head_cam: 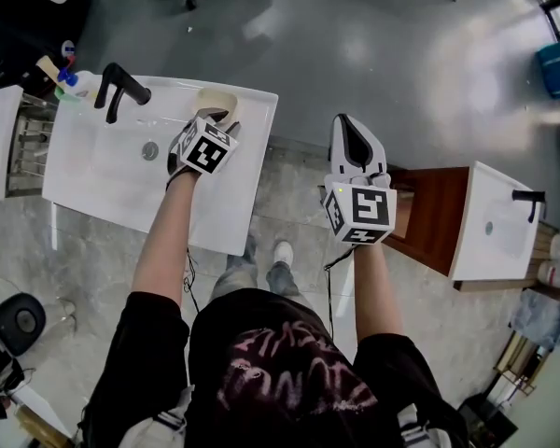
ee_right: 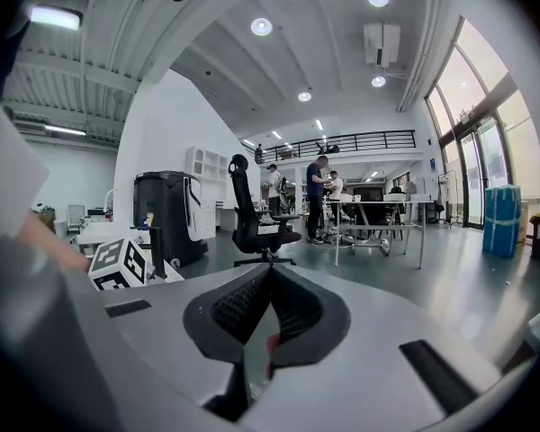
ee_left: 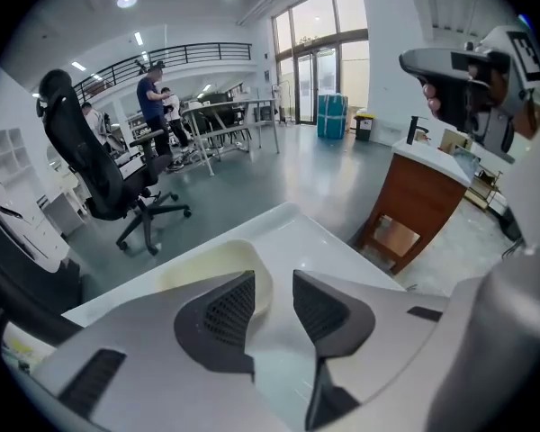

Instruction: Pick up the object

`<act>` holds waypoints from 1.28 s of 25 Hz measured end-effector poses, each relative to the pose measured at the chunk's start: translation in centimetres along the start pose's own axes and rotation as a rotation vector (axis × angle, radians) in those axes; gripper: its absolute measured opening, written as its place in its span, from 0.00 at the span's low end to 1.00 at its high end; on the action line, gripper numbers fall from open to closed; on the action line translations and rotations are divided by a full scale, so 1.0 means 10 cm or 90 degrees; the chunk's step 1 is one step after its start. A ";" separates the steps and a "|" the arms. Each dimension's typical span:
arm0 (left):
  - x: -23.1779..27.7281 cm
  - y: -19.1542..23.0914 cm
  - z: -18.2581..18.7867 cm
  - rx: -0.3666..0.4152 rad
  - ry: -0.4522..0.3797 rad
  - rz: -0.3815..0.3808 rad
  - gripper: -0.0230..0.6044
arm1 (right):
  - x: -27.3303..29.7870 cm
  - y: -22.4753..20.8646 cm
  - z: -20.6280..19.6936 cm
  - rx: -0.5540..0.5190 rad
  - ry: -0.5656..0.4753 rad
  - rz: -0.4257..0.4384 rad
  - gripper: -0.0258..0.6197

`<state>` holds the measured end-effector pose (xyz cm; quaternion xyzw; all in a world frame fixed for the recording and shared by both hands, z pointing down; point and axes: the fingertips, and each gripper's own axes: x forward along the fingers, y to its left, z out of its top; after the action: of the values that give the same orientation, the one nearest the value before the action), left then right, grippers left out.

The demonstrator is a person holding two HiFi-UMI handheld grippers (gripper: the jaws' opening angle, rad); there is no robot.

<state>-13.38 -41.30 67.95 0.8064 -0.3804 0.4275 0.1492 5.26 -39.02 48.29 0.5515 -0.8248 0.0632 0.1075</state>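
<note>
Grasp approach: the left hand-held gripper (head_cam: 211, 119) (ee_left: 272, 282) hangs open above the white surface (head_cam: 103, 171). The cream tape roll (head_cam: 226, 96) (ee_left: 207, 261) lies just ahead, its wall reaching into the gap between the jaws, unpressed. Next it probably needs to close on that wall and lift. The right hand-held gripper (head_cam: 348, 119) (ee_right: 268, 273) is closed and empty, well aside.

Glossy, smooth white on the sink (head_cam: 93, 171), like glazed ceramic; matt black on the tap (head_cam: 121, 87). Dull cream, papery, on the tape roll (ee_left: 207, 264), smooth on its inner wall. Matt grey plastic on the left gripper (ee_left: 272, 282) and right gripper (ee_right: 268, 277), with dark, finely dotted, rubbery-looking pads (ee_left: 225, 309). Satin reddish-brown wood on the cabinet (head_cam: 429, 213). Polished grey on the floor (head_cam: 355, 35) — shines with soft light patches
</note>
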 end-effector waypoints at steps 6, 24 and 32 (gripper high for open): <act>0.11 0.03 -0.06 0.006 0.031 -0.003 0.23 | 0.05 -0.07 -0.05 0.008 0.008 -0.008 0.06; 0.11 0.01 -0.09 0.015 0.037 -0.031 0.11 | 0.08 0.00 -0.07 0.013 0.014 -0.012 0.06; -0.14 0.03 0.02 -0.029 -0.011 -0.011 0.10 | 0.01 0.09 0.00 0.011 0.005 -0.005 0.06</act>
<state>-13.95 -40.92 66.71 0.8098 -0.3844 0.4102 0.1679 4.36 -38.79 48.36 0.5551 -0.8218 0.0721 0.1057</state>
